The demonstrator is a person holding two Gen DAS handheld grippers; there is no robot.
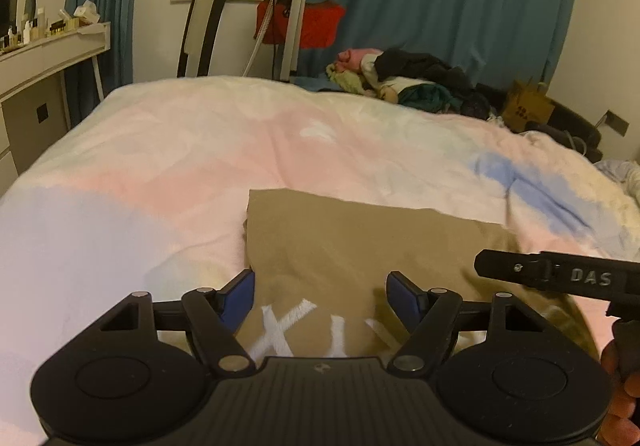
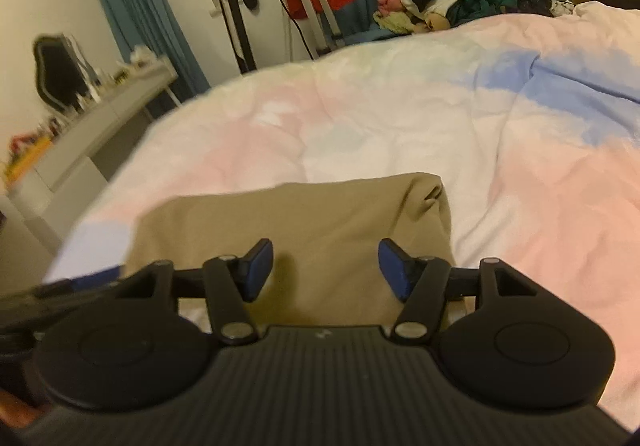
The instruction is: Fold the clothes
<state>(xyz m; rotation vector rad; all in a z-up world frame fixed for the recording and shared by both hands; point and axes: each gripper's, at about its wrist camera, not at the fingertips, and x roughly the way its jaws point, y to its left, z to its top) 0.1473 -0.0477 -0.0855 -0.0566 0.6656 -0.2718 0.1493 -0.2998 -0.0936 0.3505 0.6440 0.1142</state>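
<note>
A: left gripper sits low in the frame, jaws spread wide with nothing between them, hovering over the near end of the tan garment, probably lined up to pinch an edge

B: same for the right gripper, gaping and empty over that cloth, which runs up to mid-frame

A: garment lies flat on the pastel duvet as a neat rectangle, white lettering near the bottom. could be mid-fold or already done, can't tell

B: count: two grippers, one tan garment, one pile of clothes upper right of the frame
</note>
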